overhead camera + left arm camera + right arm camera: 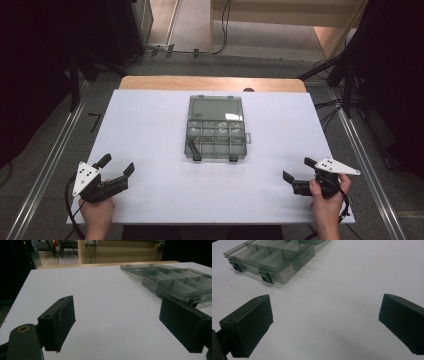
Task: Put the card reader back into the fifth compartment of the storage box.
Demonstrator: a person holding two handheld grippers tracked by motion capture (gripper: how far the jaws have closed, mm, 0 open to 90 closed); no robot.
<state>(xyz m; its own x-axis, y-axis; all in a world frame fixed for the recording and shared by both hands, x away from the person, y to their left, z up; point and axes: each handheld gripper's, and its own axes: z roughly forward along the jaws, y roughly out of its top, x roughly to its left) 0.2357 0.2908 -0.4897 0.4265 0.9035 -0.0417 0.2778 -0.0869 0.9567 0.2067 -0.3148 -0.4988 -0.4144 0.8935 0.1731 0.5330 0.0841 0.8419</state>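
Observation:
A clear grey plastic compartment box [216, 128] lies in the middle of the white table top [150, 130], its lid folded open toward the far side and two black latches at its near edge. It also appears in the left gripper view, box [175, 282], and in the right gripper view, box [272, 257]. My left gripper [117, 166] rests open near the front left corner, jaws wide apart with nothing between them [117, 327]. My right gripper [296, 170] is open near the front right, also empty [324, 325]. Both point toward the box.
The white sheet covers a wooden table whose far edge [210, 82] shows. Metal rails [45, 165] run along the floor on both sides, with cables and dark stands beyond. Bare white surface lies between the grippers and the box.

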